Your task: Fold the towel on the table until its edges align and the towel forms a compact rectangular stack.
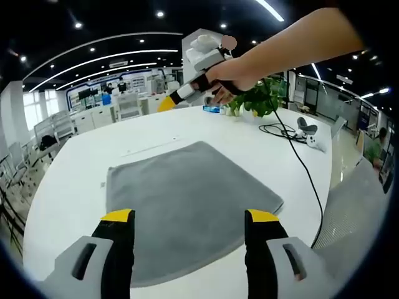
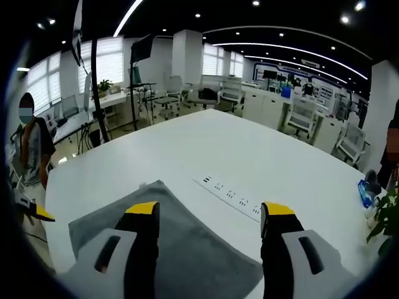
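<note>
A grey towel (image 1: 187, 199) lies flat in one layer on the white table (image 1: 68, 187), one corner pointing away from me. My left gripper (image 1: 190, 218) is open, and its yellow-tipped jaws stand wide apart above the towel's near part with nothing between them. A hand holds the right gripper (image 1: 187, 90) in the air beyond the towel's far corner. In the right gripper view the right gripper (image 2: 211, 212) is open over a corner of the towel (image 2: 187, 255) and holds nothing. A yellow tip of the left gripper (image 2: 38, 213) pokes in at the left edge.
A potted plant (image 1: 262, 99), a blue packet (image 1: 212, 109), a black cable (image 1: 299, 156) and a white controller (image 1: 312, 134) sit at the far right of the table. A flush power strip (image 2: 230, 196) lies just past the towel. A person (image 2: 31, 146) stands off to the side.
</note>
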The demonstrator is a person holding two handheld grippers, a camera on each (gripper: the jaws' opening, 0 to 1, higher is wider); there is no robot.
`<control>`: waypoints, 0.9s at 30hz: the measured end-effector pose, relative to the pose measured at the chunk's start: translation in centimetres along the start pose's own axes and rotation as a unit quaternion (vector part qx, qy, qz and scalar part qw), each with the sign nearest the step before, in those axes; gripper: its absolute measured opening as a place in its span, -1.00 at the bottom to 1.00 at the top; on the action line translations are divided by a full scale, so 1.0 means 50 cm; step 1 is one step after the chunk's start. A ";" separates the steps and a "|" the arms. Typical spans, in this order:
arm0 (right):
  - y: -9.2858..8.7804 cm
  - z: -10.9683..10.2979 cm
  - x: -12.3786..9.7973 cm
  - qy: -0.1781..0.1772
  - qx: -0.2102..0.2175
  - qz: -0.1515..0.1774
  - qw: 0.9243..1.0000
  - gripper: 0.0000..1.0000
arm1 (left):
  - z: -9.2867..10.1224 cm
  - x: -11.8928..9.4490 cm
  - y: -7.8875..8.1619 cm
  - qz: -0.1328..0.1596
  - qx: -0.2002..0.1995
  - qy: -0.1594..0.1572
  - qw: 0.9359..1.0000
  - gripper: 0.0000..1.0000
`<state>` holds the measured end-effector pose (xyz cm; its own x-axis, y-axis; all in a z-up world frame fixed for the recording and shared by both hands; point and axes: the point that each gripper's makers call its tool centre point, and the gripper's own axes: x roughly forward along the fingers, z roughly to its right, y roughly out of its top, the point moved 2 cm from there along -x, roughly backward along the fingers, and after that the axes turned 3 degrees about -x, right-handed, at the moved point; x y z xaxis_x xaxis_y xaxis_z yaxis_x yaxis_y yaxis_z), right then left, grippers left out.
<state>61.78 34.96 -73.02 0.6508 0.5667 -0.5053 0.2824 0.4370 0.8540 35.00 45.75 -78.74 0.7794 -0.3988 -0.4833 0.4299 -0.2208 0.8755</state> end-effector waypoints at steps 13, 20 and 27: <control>-0.012 0.032 -0.059 -0.017 0.021 0.016 1.000 0.99 | 0.040 0.000 0.024 0.017 -0.001 -0.010 1.000 0.99; -0.017 0.058 -0.086 -0.024 0.028 0.018 0.999 0.99 | 0.057 0.000 0.044 0.021 0.010 -0.021 1.000 0.99; -0.034 0.091 -0.123 -0.043 0.039 0.021 0.998 0.99 | 0.080 0.009 0.046 0.009 0.028 -0.031 0.999 0.99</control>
<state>60.49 27.56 -70.78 0.7199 0.5200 -0.4597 0.3061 0.3566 0.8827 34.53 41.48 -76.96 0.7567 -0.4572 -0.4673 0.3879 -0.2614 0.8838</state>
